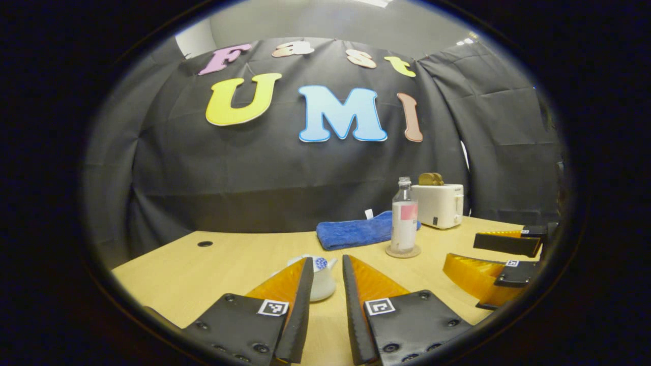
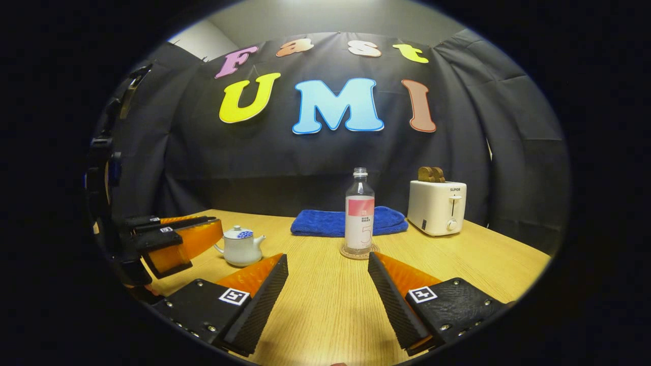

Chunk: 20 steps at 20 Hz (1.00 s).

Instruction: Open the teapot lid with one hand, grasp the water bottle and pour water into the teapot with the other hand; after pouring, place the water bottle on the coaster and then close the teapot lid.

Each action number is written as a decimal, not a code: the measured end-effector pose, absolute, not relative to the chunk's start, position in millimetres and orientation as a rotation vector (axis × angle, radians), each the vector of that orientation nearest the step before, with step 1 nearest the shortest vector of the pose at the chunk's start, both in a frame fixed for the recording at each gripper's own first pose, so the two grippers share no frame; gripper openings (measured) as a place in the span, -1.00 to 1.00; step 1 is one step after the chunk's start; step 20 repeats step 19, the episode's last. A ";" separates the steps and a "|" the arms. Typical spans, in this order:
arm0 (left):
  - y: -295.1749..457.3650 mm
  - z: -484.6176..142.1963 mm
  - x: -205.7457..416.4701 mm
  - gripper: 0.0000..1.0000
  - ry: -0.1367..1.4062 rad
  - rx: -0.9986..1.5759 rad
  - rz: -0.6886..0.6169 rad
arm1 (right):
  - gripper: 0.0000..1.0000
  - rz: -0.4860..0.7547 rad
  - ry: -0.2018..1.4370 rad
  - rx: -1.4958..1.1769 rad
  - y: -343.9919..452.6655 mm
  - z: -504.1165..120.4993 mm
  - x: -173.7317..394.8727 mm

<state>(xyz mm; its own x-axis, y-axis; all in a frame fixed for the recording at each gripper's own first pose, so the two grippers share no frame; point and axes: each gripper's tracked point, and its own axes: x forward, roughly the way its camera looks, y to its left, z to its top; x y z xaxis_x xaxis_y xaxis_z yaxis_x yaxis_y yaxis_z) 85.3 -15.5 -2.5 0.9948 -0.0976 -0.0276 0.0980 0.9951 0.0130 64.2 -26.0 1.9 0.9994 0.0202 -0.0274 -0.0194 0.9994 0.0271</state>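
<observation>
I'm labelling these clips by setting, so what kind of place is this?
Likely a staged recording booth, not a real kitchen: black cloth walls a wooden table holding a toaster, teapot and water bottle.

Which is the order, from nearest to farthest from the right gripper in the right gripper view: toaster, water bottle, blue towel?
From the right gripper:
1. Water bottle, straight ahead, standing on the coaster.
2. Blue towel, behind the bottle, lying flat.
3. Toaster, back right, by the wall.
</observation>
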 end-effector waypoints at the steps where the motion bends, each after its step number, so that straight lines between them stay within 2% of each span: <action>1: -16.9 -5.0 80.8 -0.22 0.034 0.012 -0.096 | 0.94 0.018 0.024 0.030 -26.1 3.1 61.1; 2: -16.7 -6.2 75.8 -0.16 0.034 0.013 -0.091 | 0.95 0.021 0.021 0.030 -25.0 2.5 56.9; 3: -16.9 -6.3 72.3 -0.22 0.033 0.020 -0.087 | 0.95 0.023 0.018 0.026 -23.6 2.8 52.4; 4: -16.2 -7.3 68.7 -0.16 0.037 0.024 -0.082 | 0.95 0.028 0.014 0.021 -21.4 2.3 47.8; 8: -14.7 -5.9 54.4 -0.16 0.026 0.010 -0.064 | 0.95 0.039 0.003 0.008 -16.9 1.3 28.6; 9: -13.4 -4.2 50.4 -0.22 0.019 0.011 -0.059 | 0.95 0.042 -0.001 0.011 -16.2 2.1 23.4; 14: -12.1 -1.6 30.7 -0.14 0.003 0.007 -0.038 | 0.95 0.038 -0.001 0.010 -17.2 1.3 7.0; 20: -11.7 -1.9 15.0 -0.16 -0.002 0.007 -0.017 | 0.95 0.033 -0.001 0.011 -17.8 1.2 -1.4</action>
